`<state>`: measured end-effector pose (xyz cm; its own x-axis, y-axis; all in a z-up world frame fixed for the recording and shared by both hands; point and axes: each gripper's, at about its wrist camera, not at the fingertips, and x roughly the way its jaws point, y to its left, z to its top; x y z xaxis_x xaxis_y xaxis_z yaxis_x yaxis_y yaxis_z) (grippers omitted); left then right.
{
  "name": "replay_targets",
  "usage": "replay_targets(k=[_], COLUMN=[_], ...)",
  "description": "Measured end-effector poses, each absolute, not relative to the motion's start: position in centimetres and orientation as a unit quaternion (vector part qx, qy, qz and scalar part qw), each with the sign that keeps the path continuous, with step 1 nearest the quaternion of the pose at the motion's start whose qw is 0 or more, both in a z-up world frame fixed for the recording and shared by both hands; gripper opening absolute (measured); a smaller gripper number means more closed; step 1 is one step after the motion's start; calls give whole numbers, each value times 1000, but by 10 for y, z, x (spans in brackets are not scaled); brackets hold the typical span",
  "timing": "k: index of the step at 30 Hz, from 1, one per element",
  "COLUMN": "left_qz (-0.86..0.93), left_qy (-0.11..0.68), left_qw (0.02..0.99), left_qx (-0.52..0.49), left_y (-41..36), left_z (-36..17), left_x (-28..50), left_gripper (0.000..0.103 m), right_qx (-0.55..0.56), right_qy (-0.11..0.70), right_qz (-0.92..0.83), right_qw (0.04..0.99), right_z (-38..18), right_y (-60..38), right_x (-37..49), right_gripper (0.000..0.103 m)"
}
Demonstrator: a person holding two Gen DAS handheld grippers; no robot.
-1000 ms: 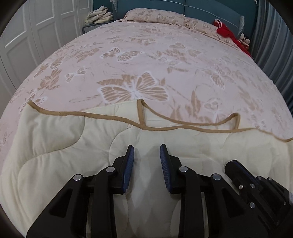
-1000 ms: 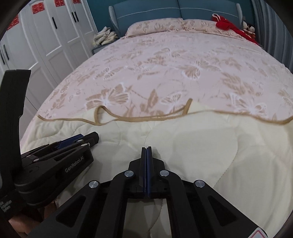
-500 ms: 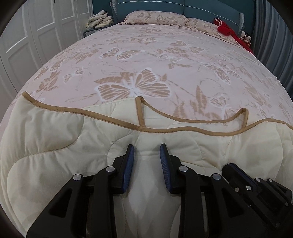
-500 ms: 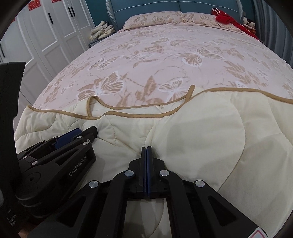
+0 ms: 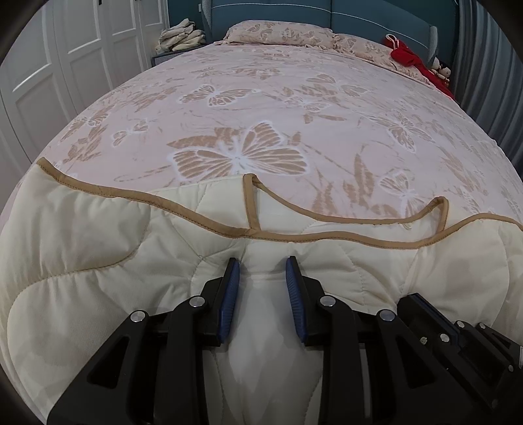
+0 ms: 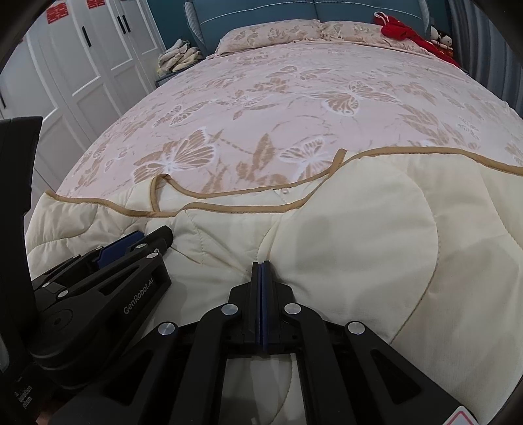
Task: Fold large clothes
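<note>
Where the near end of the bed meets the cameras, a cream quilted blanket with tan binding lies bunched across it, its bound edge doubled into loops toward the far side. The left hand-held gripper stands at a narrow gap with a thick pleat of the blanket pinched between its blue pads. The right hand-held gripper has its jaws fully together; the quilt puckers at its tips, but whether any fabric is caught between the pads cannot be made out. In the right wrist view the left hand-held gripper sits low at the left, just beside the right one, its tips half buried in the folds. The blanket's near part is hidden under the gripper bodies and cut off by the frame on both sides. Far off, butterfly-print pillows rest against a teal headboard; a red cloth item at the far right and pale bundled fabric at the far left are too small to identify
</note>
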<state>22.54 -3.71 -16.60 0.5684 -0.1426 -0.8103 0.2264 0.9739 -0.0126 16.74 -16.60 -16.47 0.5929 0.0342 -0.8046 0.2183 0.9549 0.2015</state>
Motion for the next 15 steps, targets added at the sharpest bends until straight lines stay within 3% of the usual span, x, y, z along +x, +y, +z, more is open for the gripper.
replay_targets(k=[8, 9, 11, 13, 15], left_qz=[-117, -110, -91, -71, -37], left_qy=[459, 451, 421, 399, 400], left_qw=[881, 885, 899, 909, 907], left_qx=[9, -25, -74, -99, -129], left_y=[-23, -7, 30, 67, 106], left_z=[-143, -128, -97, -75, -65], left_x=[224, 216, 193, 169, 149], left_gripper=[30, 36, 56, 72, 73], right_qx=[137, 140, 134, 115, 128], right_qy=[418, 382, 336, 323, 330], right_qz=[-91, -101, -99, -97, -88], right_qw=[894, 908, 927, 934, 931], right_z=[-133, -114, -84, -66, -61], right_y=[-170, -172, -171, -166, -160], right_x=[155, 139, 109, 81, 49], right_gripper=[2, 17, 27, 28, 28])
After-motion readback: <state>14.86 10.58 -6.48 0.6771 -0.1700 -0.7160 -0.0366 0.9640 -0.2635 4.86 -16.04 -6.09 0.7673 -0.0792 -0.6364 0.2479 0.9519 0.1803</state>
